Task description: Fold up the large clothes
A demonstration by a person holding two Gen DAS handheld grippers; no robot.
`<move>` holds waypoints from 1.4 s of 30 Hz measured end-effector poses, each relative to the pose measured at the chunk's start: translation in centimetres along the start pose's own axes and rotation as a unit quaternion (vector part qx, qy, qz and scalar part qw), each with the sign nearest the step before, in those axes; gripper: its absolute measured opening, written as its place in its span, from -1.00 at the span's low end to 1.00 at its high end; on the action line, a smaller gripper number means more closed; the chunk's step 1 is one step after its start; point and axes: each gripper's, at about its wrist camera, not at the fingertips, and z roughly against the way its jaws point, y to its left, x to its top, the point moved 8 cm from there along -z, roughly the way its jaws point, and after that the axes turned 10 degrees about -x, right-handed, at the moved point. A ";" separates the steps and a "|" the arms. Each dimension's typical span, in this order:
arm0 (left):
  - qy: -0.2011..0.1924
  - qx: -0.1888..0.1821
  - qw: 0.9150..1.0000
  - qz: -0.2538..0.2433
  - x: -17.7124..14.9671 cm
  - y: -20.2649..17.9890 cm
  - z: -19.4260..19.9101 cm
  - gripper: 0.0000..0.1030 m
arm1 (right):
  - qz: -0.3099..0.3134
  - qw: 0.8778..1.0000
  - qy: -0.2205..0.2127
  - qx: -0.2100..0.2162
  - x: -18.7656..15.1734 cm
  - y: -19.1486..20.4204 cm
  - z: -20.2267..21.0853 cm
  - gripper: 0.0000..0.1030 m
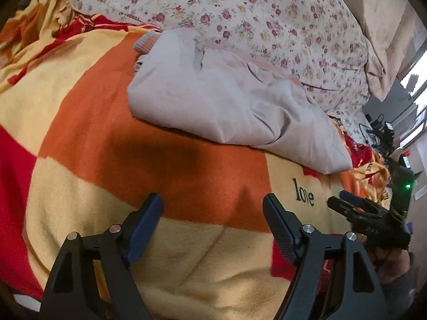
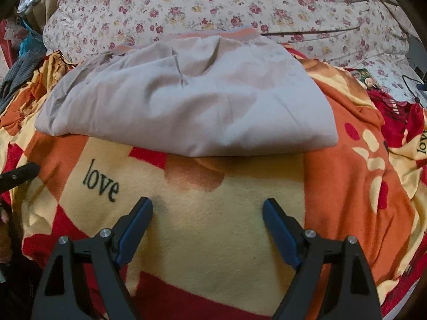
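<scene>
A pale grey garment [image 1: 226, 101] with an orange ribbed hem lies folded in a bundle on the orange, yellow and red blanket [image 1: 106, 122]. In the right wrist view the folded garment [image 2: 186, 104] sits just beyond my fingers, its near edge a short way ahead. My left gripper [image 1: 213, 202] is open above bare blanket, with nothing between its blue pads. The right gripper [image 2: 208, 205] is also open over the yellow patch [image 2: 213, 229] and holds nothing. In the left wrist view the right gripper [image 1: 344, 200] shows at the right edge, held by a hand.
A floral quilt [image 2: 240, 5] is heaped behind the garment. The word "love" [image 2: 100, 181] is printed on the blanket. Cables and dark equipment [image 1: 384, 133] stand at the far right past the bed. Crumpled blanket folds [image 2: 29, 90] and striped cloth lie at the left.
</scene>
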 end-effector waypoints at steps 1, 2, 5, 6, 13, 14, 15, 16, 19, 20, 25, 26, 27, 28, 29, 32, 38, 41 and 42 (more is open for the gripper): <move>0.000 0.004 1.000 0.002 0.1 0.0 0.0 0.28 | 0.002 1.000 0.000 0.001 -0.1 0.0 0.0 0.70; 0.000 0.007 1.000 0.003 0.2 -0.2 0.1 0.28 | 0.002 1.000 0.001 -0.002 -0.2 -0.2 0.0 0.70; -0.022 -0.003 1.000 0.007 1.6 -1.1 0.9 0.28 | -0.006 1.000 -0.010 -0.010 0.1 -0.6 0.4 0.70; -0.031 -0.003 0.999 0.010 2.0 -1.3 1.1 0.28 | -0.009 1.000 -0.022 -0.014 0.5 -0.7 0.8 0.70; -0.078 -0.012 0.996 0.045 4.1 -0.6 0.5 0.28 | -0.027 0.995 -0.081 -0.044 2.5 -1.2 2.4 0.70; -0.082 -0.018 0.995 0.051 4.3 -0.3 0.2 0.28 | -0.028 0.995 -0.088 -0.046 2.8 -1.2 2.6 0.70; -0.086 -0.019 0.995 0.053 4.4 -0.1 0.2 0.28 | -0.030 0.994 -0.094 -0.047 3.0 -1.1 2.8 0.70; -0.092 -0.018 0.994 0.055 4.5 0.2 0.1 0.28 | -0.031 0.993 -0.103 -0.048 3.3 -1.1 3.0 0.70; -0.097 -0.031 0.991 0.084 4.5 1.3 0.0 0.28 | -0.033 0.992 -0.113 -0.047 3.7 -0.8 3.3 0.70; -0.098 -0.042 0.989 0.098 4.4 1.7 0.0 0.28 | -0.032 0.992 -0.115 -0.047 3.8 -0.7 3.2 0.70; -0.105 -0.058 0.987 0.109 4.3 2.0 0.1 0.28 | -0.017 0.992 -0.109 -0.058 4.1 0.1 2.3 0.70; -0.107 -0.060 0.986 0.112 4.3 2.1 0.2 0.28 | -0.017 0.992 -0.110 -0.058 4.1 0.3 2.3 0.70; -0.109 -0.064 0.985 0.116 4.3 2.2 0.2 0.28 | -0.016 0.992 -0.110 -0.057 4.2 0.4 2.3 0.70; -0.111 -0.066 0.984 0.121 4.4 2.2 0.2 0.28 | -0.017 0.992 -0.112 -0.058 4.3 0.5 2.3 0.70; -0.114 -0.067 0.983 0.124 4.5 2.4 0.4 0.28 | -0.019 0.992 -0.113 -0.058 4.3 0.5 2.3 0.70; -0.129 -0.064 0.980 0.138 4.8 3.2 0.9 0.28 | -0.025 0.991 -0.115 -0.060 4.5 0.4 2.3 0.70; -0.135 -0.067 0.977 0.153 4.7 3.9 1.1 0.28 | -0.035 0.991 -0.117 -0.055 4.7 0.1 2.4 0.70; -0.134 -0.061 0.978 0.146 4.6 3.7 0.9 0.28 | -0.036 0.991 -0.119 -0.055 4.8 0.1 2.5 0.70; -0.134 -0.063 0.978 0.146 4.6 3.7 0.9 0.28 | -0.037 0.991 -0.120 -0.055 4.8 0.1 2.6 0.70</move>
